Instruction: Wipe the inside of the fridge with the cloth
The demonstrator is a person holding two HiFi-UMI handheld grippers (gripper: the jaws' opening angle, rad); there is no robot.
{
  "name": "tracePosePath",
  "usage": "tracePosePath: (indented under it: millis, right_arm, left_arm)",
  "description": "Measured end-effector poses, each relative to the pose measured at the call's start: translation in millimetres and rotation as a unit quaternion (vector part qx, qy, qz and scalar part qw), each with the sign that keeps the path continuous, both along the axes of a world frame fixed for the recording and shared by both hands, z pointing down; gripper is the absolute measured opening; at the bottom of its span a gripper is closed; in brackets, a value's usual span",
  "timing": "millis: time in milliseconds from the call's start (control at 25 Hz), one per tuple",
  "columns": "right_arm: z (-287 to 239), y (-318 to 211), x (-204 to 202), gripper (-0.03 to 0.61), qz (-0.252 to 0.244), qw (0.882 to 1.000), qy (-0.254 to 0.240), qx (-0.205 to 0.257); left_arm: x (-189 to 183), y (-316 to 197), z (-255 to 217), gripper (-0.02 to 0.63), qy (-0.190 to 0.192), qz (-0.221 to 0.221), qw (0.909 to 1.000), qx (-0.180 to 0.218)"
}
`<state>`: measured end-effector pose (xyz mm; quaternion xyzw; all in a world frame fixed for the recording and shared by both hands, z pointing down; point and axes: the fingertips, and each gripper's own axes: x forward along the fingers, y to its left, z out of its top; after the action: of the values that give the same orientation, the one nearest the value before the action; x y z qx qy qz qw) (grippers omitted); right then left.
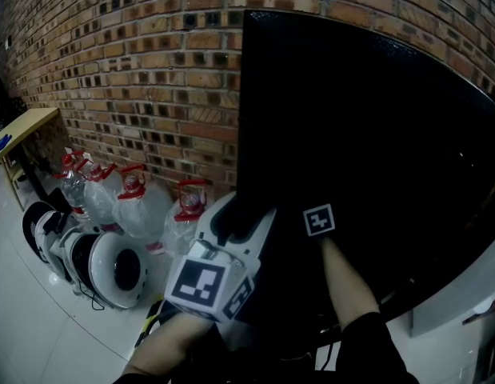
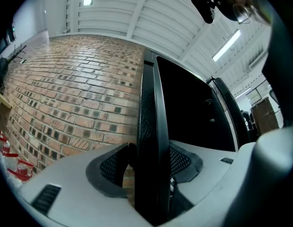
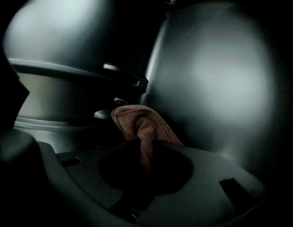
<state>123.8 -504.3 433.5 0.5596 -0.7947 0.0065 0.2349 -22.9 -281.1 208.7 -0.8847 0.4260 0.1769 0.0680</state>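
The black fridge (image 1: 367,134) fills the right of the head view. My left gripper (image 1: 235,218) is at its left edge. In the left gripper view, my left gripper (image 2: 148,162) is shut on the thin black edge of the fridge door (image 2: 148,108), which stands upright between the pads. My right gripper's marker cube (image 1: 319,220) shows against the black surface; its jaws are hidden there. In the right gripper view, my right gripper (image 3: 144,162) is shut on a brown cloth (image 3: 139,122) in the dim fridge interior. The cloth sticks up close to the pale inner wall (image 3: 217,79).
Shelf rails (image 3: 122,77) run along the inner wall to the left of the cloth. Outside stand a brick wall (image 1: 151,54), several red-capped water bottles (image 1: 135,202), helmets (image 1: 111,269) on the white floor, and a wooden table (image 1: 19,130) at far left.
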Motion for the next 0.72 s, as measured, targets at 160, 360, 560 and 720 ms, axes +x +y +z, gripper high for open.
tracePosePath:
  millis: [160,360,560,720]
  right_arm:
    - [2,6,26,0.074,0.029,1.0,0.0,-0.002]
    - [-4,16,63,0.074,0.078,0.997,-0.018,0.008]
    - [-9,26,93,0.072,0.125,0.992,-0.02,0.027]
    - [-11,31,111,0.072,0.152,0.988,-0.019,0.028]
  left_arm:
    - [-1,-1,1,0.224,0.001,0.0,1.0,-0.002]
    - [-2,1,-2,0.224,0.002,0.0,1.0,0.002]
    - [-2,1,-2,0.224,0.008,0.0,1.0,0.002]
    - [-2,1,-4,0.227,0.008,0.003,1.0,0.002]
